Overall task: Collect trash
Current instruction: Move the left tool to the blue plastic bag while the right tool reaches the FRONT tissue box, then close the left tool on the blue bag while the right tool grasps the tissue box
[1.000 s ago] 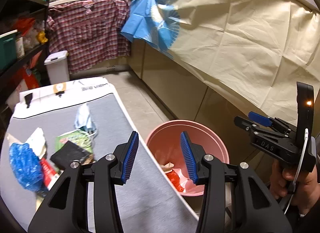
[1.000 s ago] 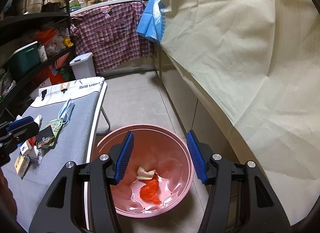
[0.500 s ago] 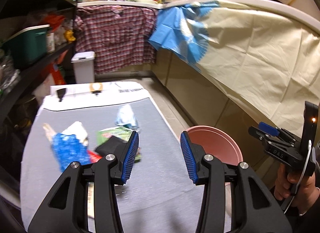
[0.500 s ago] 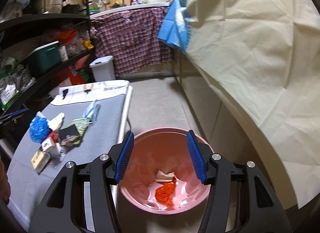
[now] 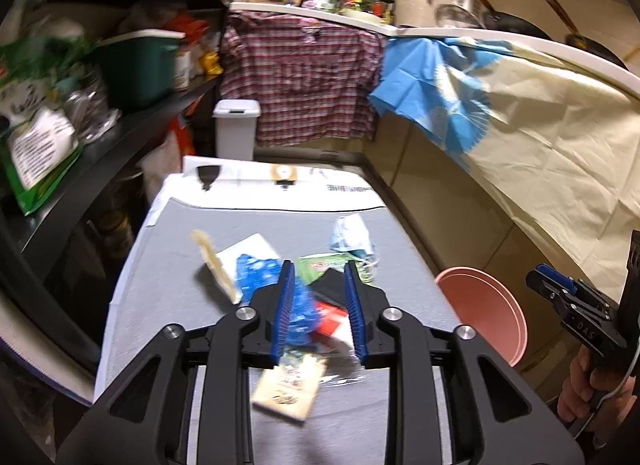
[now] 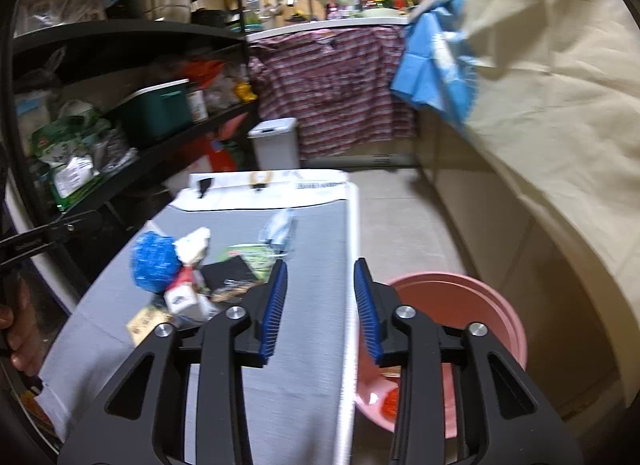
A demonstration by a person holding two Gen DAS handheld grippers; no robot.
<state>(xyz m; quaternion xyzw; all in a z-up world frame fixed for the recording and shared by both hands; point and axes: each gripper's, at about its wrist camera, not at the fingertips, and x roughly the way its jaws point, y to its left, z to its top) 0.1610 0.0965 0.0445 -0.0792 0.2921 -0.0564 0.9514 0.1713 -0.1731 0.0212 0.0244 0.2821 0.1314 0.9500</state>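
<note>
Now both narrowing, empty grippers (image 5: 316, 307) (image 6: 322, 307) face table trash (image 5: 294, 305).

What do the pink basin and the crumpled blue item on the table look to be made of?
Pink basin: likely moulded plastic, smooth and slightly glossy, with light glinting off its inner wall. Crumpled blue item: probably thin plastic film or a bag, judging by its wrinkles; motion blur leaves this uncertain.

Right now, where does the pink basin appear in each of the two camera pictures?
Left wrist view: the pink basin is at the right, on the floor beside the grey table, only partly seen.
Right wrist view: the basin is at the lower right, behind the right claw, with red trash inside.
Shared landmark: the white bin under the checked shirt.
</note>
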